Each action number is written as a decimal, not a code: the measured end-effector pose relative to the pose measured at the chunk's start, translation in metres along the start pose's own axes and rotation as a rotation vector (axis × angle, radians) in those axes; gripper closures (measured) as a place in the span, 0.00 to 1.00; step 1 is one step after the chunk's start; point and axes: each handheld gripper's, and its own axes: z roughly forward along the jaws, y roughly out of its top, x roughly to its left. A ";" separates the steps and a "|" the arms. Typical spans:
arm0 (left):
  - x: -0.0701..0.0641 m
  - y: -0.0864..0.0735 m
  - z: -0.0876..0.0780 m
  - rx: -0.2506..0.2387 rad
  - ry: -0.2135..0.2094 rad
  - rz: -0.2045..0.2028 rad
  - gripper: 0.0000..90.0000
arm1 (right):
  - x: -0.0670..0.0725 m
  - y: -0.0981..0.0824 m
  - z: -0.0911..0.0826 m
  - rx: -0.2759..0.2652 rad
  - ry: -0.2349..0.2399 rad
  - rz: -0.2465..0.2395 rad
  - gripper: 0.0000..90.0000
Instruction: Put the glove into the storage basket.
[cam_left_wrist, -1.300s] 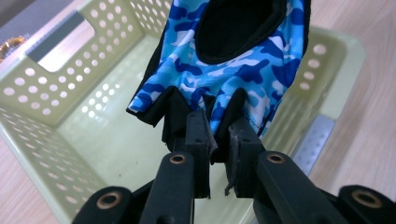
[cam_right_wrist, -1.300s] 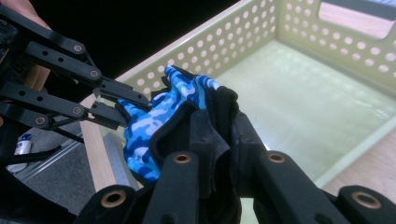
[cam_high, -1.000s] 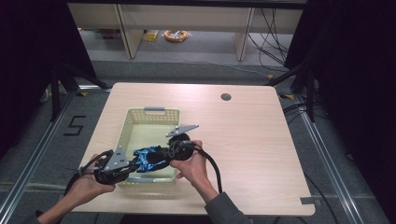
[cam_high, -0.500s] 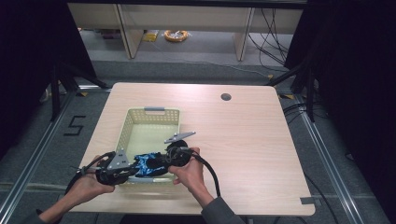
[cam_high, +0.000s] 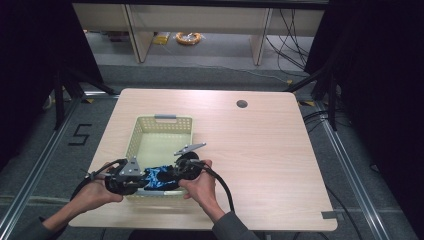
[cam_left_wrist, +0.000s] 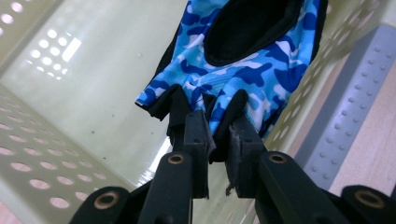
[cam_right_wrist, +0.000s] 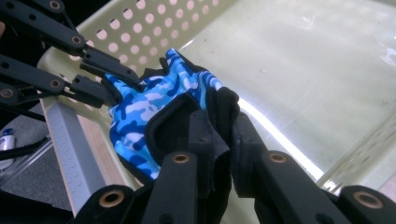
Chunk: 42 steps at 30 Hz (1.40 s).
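Wooden table (cam_high: 280, 165), pale yellow perforated basket (cam_high: 159, 131) on its left half, grey handle bars on its short ends. Over the basket's near end, a blue camouflage fingerless glove (cam_high: 159, 178) with black trim, stretched between both tongs, seemingly just above the basket floor and not lying on it. Left gripper (cam_left_wrist: 215, 140) closed on the finger end, black finger stubs pinched between the jaws; right gripper (cam_right_wrist: 223, 133) closed on the black cuff edge — both jaws nearly together with only fabric between them. Step in hand, by the look of it: lowering the glove into the basket, or else lifting it out — hard to say which from this moment alone. If placing: next move calls for dropping both hands a little toward the floor, then opening both pairs of jaws together so neither end drags over the near wall.
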 end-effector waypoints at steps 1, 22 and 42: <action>0.000 0.000 0.000 0.008 -0.012 0.001 0.88 | 0.001 0.000 0.001 -0.005 -0.004 0.008 0.91; 0.017 0.003 -0.001 0.083 -0.024 -0.012 0.69 | 0.008 0.005 0.009 0.093 -0.111 -0.074 0.74; 0.012 0.013 -0.023 -0.005 0.026 -0.052 0.52 | 0.005 0.021 -0.022 -0.030 -0.148 -0.090 0.47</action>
